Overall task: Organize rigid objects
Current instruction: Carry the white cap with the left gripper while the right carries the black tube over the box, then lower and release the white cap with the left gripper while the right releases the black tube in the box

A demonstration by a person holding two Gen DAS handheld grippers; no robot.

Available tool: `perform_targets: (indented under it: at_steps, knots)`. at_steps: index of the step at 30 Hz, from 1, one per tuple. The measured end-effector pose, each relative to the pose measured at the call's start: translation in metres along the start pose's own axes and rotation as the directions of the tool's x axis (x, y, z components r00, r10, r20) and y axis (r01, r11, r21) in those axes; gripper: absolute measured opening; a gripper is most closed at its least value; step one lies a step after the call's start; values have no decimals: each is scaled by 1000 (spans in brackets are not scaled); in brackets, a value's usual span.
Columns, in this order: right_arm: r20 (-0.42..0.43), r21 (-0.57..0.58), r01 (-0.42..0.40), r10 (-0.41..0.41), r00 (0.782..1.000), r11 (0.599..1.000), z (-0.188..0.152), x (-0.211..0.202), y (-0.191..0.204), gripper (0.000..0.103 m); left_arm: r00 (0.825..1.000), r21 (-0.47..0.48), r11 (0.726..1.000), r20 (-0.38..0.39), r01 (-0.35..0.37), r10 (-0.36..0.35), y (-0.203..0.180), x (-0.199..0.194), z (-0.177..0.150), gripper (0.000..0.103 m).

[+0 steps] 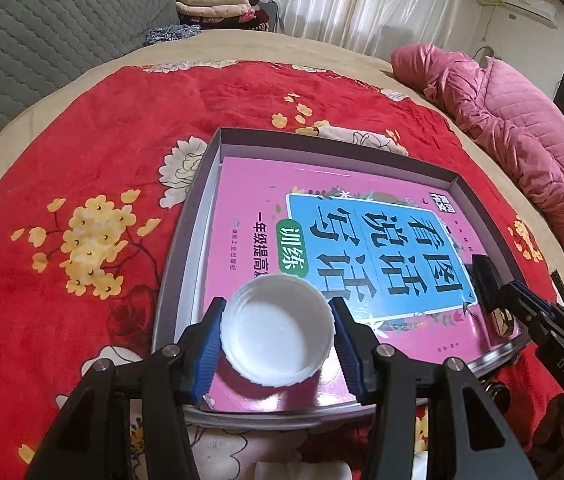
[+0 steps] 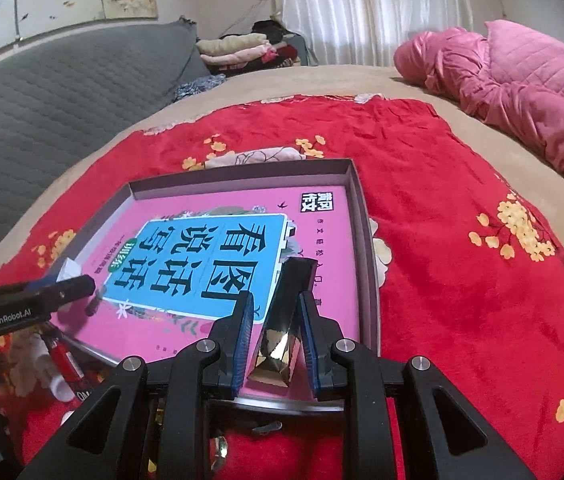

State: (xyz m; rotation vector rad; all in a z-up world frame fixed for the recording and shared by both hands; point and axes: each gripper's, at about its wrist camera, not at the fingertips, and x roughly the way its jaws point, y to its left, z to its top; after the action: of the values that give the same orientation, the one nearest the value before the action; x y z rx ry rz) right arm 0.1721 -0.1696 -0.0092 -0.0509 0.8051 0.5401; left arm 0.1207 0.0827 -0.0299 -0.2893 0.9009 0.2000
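A white round plastic lid (image 1: pixel 278 332), hollow side up, sits between the blue pads of my left gripper (image 1: pixel 278 306), which is shut on it above the near edge of a pink book (image 1: pixel 250 240). The book lies in a shallow grey box (image 1: pixel 202 184). My right gripper (image 2: pixel 276 300) is shut on a dark oblong box with a shiny end (image 2: pixel 290 276), held over the book's (image 2: pixel 322 240) near right part. In the left wrist view, the right gripper (image 1: pixel 522 300) and the dark box (image 1: pixel 486 276) show at the right. The right wrist view has the left gripper (image 2: pixel 74 286) at the left.
The grey box (image 2: pixel 362 208) rests on a red floral blanket (image 1: pixel 82 160) spread over a bed. A pink padded jacket (image 1: pixel 522 140) lies at the far right, and folded clothes (image 1: pixel 218 4) sit at the back. Small items, one red (image 2: pixel 62 360), lie left of the box's near corner.
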Motion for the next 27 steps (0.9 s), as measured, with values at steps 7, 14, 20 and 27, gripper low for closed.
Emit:
perform_targets:
  at_steps: [7, 14, 20, 27]
  knots:
    - [-1, 3, 12, -12, 1000, 1000, -3, -2, -3, 24, 999, 34, 998, -13, -47, 48, -4, 4, 0, 51]
    - [3, 10, 10, -10, 1000, 1000, -5, -8, -7, 24, 996, 62, 995, -16, -84, 85, -9, 7, -1, 51]
    - [0, 17, 1, -1, 1000, 1000, -6, -12, -8, 24, 994, 81, 992, -21, -101, 103, -11, 7, -3, 52]
    - [3, 27, 4, -4, 1000, 1000, -9, -17, -11, 24, 993, 96, 989, -21, -111, 114, -12, 7, -4, 52]
